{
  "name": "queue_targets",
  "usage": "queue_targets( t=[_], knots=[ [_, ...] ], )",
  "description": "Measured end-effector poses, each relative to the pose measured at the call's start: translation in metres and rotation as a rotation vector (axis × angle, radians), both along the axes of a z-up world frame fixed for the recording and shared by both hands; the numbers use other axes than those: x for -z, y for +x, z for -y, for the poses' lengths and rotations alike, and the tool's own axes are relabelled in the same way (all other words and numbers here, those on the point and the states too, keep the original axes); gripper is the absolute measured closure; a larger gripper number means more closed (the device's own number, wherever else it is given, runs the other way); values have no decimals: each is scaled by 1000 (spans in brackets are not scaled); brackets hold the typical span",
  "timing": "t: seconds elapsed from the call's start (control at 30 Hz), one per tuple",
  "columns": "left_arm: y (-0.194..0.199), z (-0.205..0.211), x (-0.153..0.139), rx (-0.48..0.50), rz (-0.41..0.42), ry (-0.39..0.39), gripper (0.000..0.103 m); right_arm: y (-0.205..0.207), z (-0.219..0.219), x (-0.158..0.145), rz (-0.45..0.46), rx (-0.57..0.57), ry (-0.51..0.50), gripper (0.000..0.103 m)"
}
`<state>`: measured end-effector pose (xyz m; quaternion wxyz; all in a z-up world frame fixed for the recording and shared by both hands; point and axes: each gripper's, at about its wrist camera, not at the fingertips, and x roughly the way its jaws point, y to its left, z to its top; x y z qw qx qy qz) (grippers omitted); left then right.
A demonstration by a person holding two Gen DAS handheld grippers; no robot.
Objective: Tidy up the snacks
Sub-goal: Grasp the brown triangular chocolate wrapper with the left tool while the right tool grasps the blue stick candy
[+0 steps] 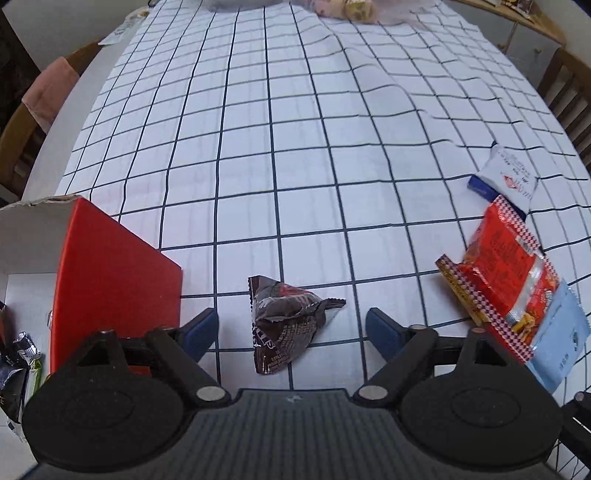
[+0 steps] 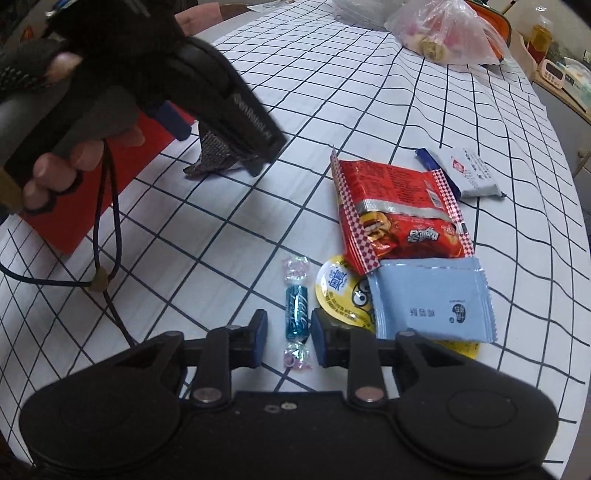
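My left gripper point(image 1: 291, 326) points down at the checked tablecloth point(image 1: 295, 147), open, with a crumpled brown snack packet point(image 1: 284, 317) lying between its fingers, untouched. A red-sided open box point(image 1: 114, 266) stands just to its left, with wrapped snacks point(image 1: 18, 369) inside. My right gripper point(image 2: 290, 338) straddles a blue wrapped candy point(image 2: 296, 314); its pads stand close on both sides with a small gap, so it is open. To the right of the candy lie a yellow-lidded cup point(image 2: 336, 291), a light blue packet point(image 2: 428, 299), a red snack bag point(image 2: 399, 206) and a white packet point(image 2: 469, 170).
A person's hand point(image 2: 55, 173) holds the left gripper over the brown packet point(image 2: 214, 158), with a dark cord point(image 2: 110, 221) hanging onto the cloth. A plastic bag of food point(image 2: 443, 33) sits at the far end. Wooden chairs point(image 1: 569, 92) flank the table.
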<state>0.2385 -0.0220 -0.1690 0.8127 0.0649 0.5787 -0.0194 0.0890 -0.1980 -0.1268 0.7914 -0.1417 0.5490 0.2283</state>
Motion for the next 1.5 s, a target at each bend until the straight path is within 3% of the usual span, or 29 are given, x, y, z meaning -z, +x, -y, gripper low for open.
queue_targets(
  t=[0.13, 0.2, 0.3, 0.4, 0.57, 1.0, 1.5],
  knots=[
    [6, -6, 5, -34, -28, -11, 38, 0, 1, 0, 10, 8, -13, 91],
    [6, -7, 4, -36, -25, -24, 52, 1, 3, 0, 8, 14, -5, 92],
    [3, -5, 1, -36, -23, -28, 63, -1, 6, -1, 8, 25, 2, 92],
    [-3, -8, -2, -40, -17, -40, 67, -3, 9, -4, -6, 50, 26, 92],
    [-21, -21, -13, -63, -9, -82, 68, -9, 19, -17, -27, 95, 94, 92],
    [-83, -49, -74, -97, 71, -195, 68, -36, 13, -77, 37, 119, 205, 92],
    [-138, -108, -138, -99, 204, -266, 68, -43, -46, -127, 118, 88, 284, 92]
  ],
)
